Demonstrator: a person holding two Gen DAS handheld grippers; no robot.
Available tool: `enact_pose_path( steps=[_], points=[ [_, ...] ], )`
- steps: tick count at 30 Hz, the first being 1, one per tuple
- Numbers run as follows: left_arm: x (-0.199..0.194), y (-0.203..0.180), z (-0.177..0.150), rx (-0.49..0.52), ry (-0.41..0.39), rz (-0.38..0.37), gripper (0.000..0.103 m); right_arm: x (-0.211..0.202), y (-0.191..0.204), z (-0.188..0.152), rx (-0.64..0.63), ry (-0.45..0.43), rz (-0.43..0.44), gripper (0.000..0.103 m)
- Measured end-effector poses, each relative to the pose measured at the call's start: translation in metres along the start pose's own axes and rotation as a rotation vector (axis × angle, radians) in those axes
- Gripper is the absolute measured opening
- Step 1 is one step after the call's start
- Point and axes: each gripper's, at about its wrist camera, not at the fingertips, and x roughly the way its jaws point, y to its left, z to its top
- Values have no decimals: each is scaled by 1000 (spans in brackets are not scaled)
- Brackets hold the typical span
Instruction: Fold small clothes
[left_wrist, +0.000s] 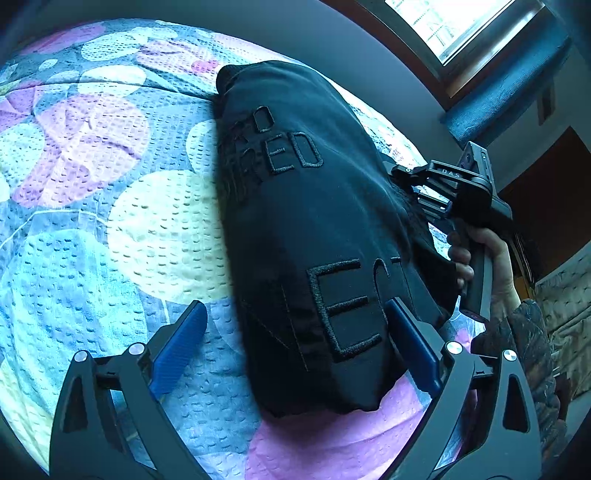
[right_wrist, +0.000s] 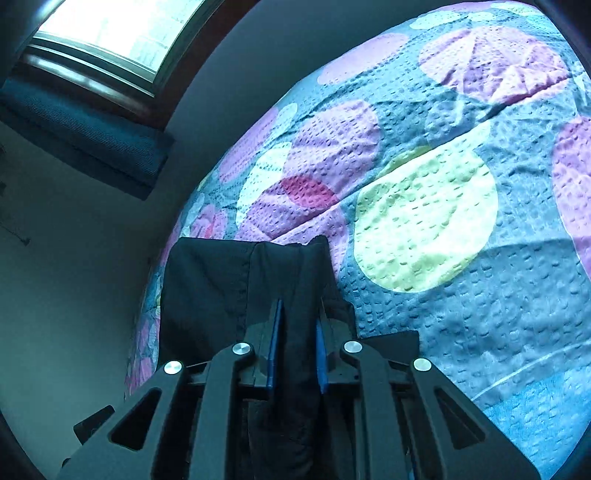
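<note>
A black garment (left_wrist: 314, 229) with raised black lettering hangs over the flowered bedspread (left_wrist: 110, 177). My left gripper (left_wrist: 295, 339) is open, its blue pads (left_wrist: 177, 343) wide apart, with the garment's lower edge lying between them and against the right pad. My right gripper (right_wrist: 297, 332) is shut on a bunched fold of the same black garment (right_wrist: 229, 280), which drapes ahead of the fingers. In the left wrist view the right gripper's body (left_wrist: 461, 192) and the hand holding it show behind the garment.
The bedspread (right_wrist: 443, 221) covers the bed under both grippers. A grey wall (right_wrist: 74, 277), a window (left_wrist: 461, 29) and a dark blue blind (right_wrist: 81, 140) lie beyond the bed's edge. A patterned sleeve (left_wrist: 532, 350) is at the right.
</note>
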Motion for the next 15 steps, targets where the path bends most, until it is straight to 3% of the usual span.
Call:
enact_pose_path(
  steps=[7, 8, 11, 15],
  points=[
    [-1, 3, 0, 8, -4, -18, 97, -20, -19, -7, 56, -40, 72, 21],
    [-1, 3, 1, 13, -7, -19, 97, -28, -19, -10, 64, -46, 73, 30],
    [-3, 5, 1, 3, -10, -32, 97, -61, -22, -32, 79, -92, 74, 69],
    [-4, 7, -1, -4, -10, -41, 97, -91, -19, -71, 29, -92, 36, 70]
  ],
)
